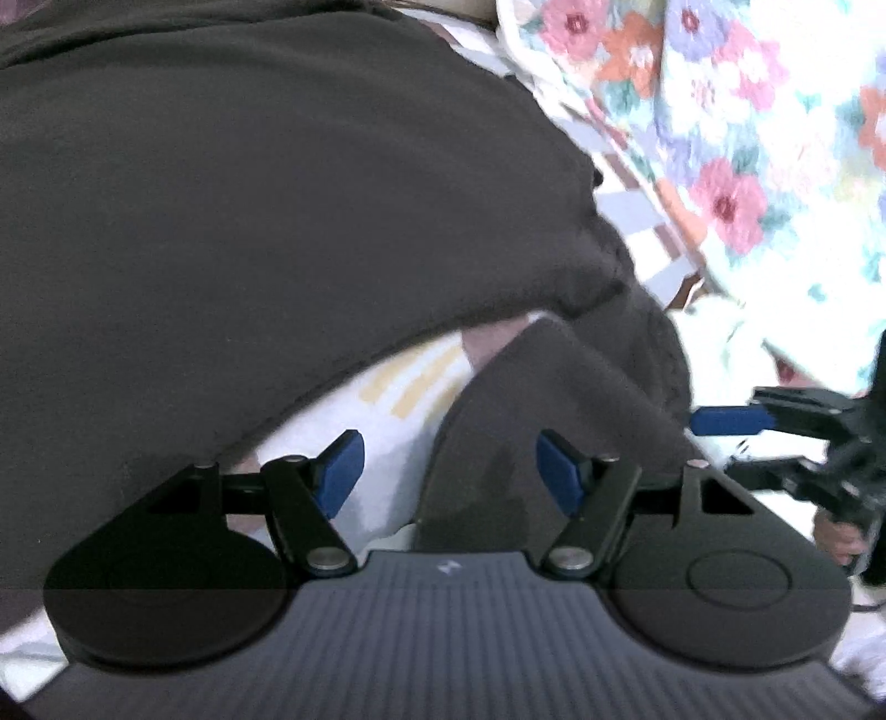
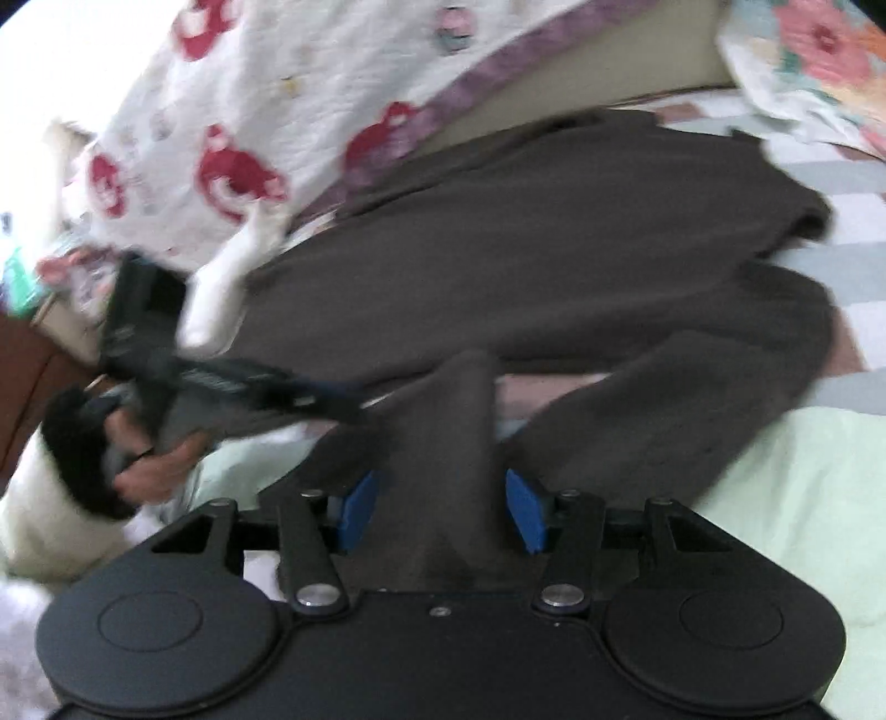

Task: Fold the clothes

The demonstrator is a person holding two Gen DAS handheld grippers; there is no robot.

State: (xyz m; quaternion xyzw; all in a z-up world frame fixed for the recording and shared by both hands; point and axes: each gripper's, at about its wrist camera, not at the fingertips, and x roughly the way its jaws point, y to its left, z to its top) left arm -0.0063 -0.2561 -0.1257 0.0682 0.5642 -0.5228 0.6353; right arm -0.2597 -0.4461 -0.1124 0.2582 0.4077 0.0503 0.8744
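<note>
Here, brown garment (image 2: 554,266) edge between open right gripper (image 2: 443,509) fingers (image 2: 526,518).

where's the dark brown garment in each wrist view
Left wrist: the dark brown garment fills the upper left and centre, with one fold running down between the left gripper fingers.
Right wrist: it lies across the centre, one strip rising between the right gripper fingers.
Shared landmark: the floral quilt, at right in the left view, top right corner in the right view.
</note>
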